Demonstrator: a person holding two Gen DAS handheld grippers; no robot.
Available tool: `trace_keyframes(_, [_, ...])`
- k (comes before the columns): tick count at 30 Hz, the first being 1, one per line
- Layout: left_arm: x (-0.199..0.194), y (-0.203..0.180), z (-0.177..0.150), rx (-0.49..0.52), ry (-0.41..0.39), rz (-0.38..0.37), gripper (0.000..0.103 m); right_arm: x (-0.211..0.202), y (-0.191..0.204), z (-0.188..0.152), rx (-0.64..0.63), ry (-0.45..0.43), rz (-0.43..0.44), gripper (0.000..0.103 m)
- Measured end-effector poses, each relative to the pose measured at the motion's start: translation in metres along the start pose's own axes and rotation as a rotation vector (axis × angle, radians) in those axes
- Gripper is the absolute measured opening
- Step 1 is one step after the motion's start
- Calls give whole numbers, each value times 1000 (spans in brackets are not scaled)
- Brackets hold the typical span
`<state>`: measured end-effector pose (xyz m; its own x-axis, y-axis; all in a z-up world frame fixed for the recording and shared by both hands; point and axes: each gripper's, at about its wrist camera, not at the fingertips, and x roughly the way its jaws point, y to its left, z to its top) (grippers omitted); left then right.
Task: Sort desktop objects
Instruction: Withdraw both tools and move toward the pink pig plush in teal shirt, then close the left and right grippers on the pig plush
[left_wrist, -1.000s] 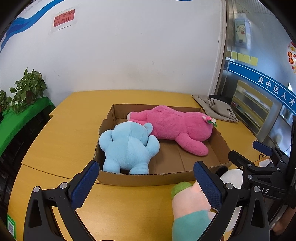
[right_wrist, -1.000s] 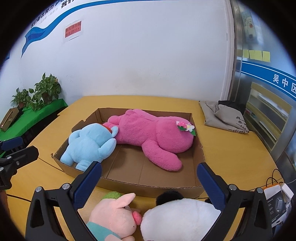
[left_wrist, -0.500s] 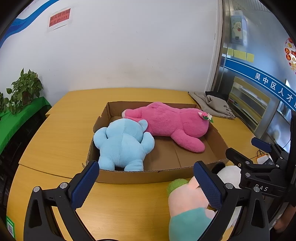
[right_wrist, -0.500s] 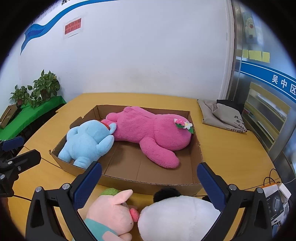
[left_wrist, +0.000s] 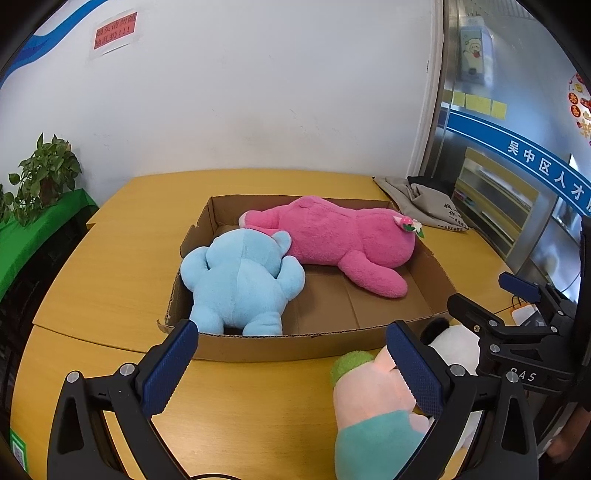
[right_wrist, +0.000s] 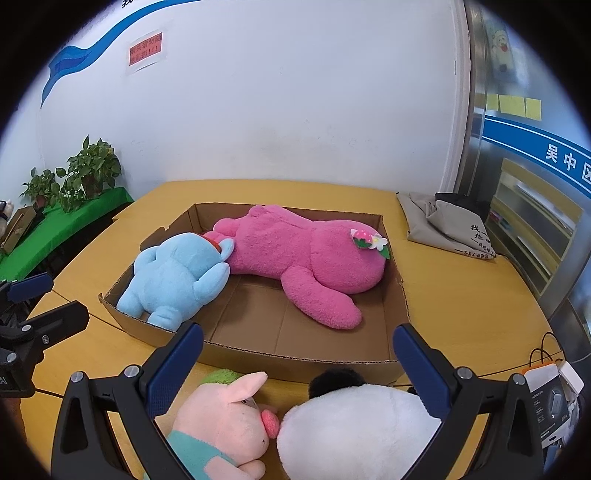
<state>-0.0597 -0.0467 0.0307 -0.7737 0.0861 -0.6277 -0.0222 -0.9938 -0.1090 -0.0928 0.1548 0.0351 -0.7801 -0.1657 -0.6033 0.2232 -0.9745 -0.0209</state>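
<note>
Left gripper: my left gripper (left_wrist: 291, 363) is spread wide over the table (left_wrist: 110, 258), nothing between its fingers.
Right gripper: my right gripper (right_wrist: 297, 360) is spread wide too, above the two loose toys.
Box: the cardboard box (right_wrist: 397, 291) sits mid-table.
In the box: a blue bear (right_wrist: 173, 275) lies face down at the left, touching a pink bear (right_wrist: 306, 254) lying along the back.
Outside: a pink pig (right_wrist: 221, 417) and a white panda (right_wrist: 358, 428) lie snout to snout just in front of the box.
Far corner: a grey cloth bag (right_wrist: 447, 225).
</note>
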Motion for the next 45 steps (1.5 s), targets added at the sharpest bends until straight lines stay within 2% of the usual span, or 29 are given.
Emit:
trace_keyframes(2, [1,2,0,-12,5,-28,103,1,0,0,1,3,-2,103])
trace_keyframes(19, [11,-1,-8,-14,58,-69,103,9,-6,-2,16,27,-16,103])
trace_keyframes(25, [22,-3,-13,-31,113,-131,103,8,-16,-7,34,33,-21,103])
trace_keyframes(31, [39,-5,-21,-65,204,-224,103,2,-26,-16,34,46,-13,103])
trace_keyframes(33, [49,-7,-26,-68,248,-251,103,-4,-28,-24,18,55,19,103])
trace_keyframes(35, [59,-10,-30,-84,305,-269,103,-12,-27,-40,-1,81,78,103])
trace_keyframes(37, [70,-19,-34,-57,340,-298,103,-19,-21,-59,-20,121,149,103])
trace_keyframes(40, [90,-35,-40,-21,390,-311,103,-23,-2,-87,-29,199,264,103])
trace_keyframes(43, [116,-51,-50,6,460,-350,102,-15,21,-103,-41,244,313,103])
trace_keyframes(45, [128,-56,-59,31,490,-297,96,-6,33,-110,-44,266,338,102])
